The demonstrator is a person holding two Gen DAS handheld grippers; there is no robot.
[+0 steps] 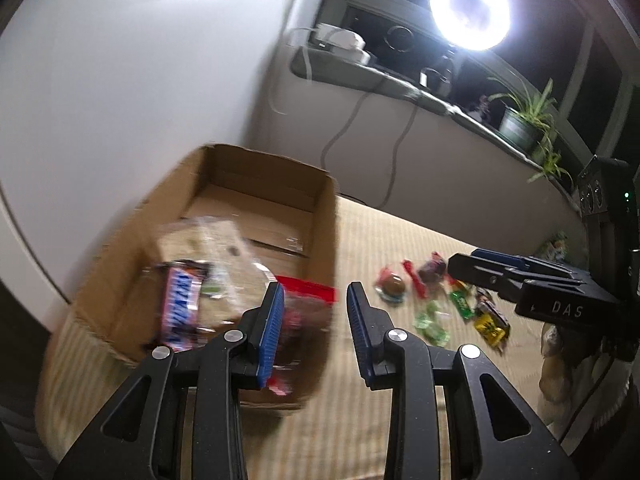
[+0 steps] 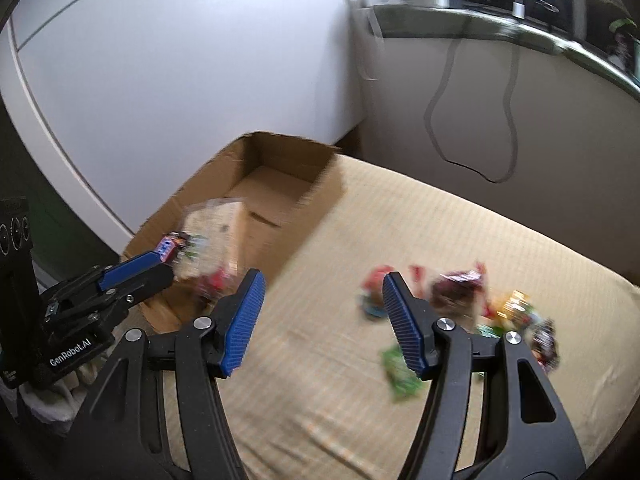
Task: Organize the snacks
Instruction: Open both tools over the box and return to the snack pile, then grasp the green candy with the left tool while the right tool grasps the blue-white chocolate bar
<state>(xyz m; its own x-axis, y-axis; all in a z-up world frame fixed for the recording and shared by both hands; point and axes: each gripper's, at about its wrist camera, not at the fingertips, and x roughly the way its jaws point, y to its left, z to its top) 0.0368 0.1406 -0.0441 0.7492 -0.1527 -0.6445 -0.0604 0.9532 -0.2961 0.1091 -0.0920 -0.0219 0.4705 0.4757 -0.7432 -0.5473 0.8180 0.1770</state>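
An open cardboard box (image 1: 224, 168) stands on the beige striped mat (image 1: 360, 420). Inside lie a Snickers bar (image 1: 182, 308), a clear bag of pale biscuits (image 1: 216, 248) and a red packet (image 1: 306, 292). My left gripper (image 1: 315, 292) hovers over the box's near right corner, open, with nothing between its blue pads. Several loose snacks lie to the right: a round brown sweet (image 1: 394, 286), a green wrapper (image 1: 432, 320) and a yellow packet (image 1: 490, 324). My right gripper (image 2: 323, 280) is open and empty above the mat, between the box (image 2: 280, 140) and the snack pile (image 2: 460, 288).
A white curved panel (image 1: 120, 80) rises behind the box. A sill (image 1: 360, 72) carries a bright ring light (image 1: 468, 8), a potted plant (image 1: 520, 128) and small devices, and cables (image 1: 340, 132) hang down from it. In the right wrist view the left gripper (image 2: 160, 268) juts in at the left.
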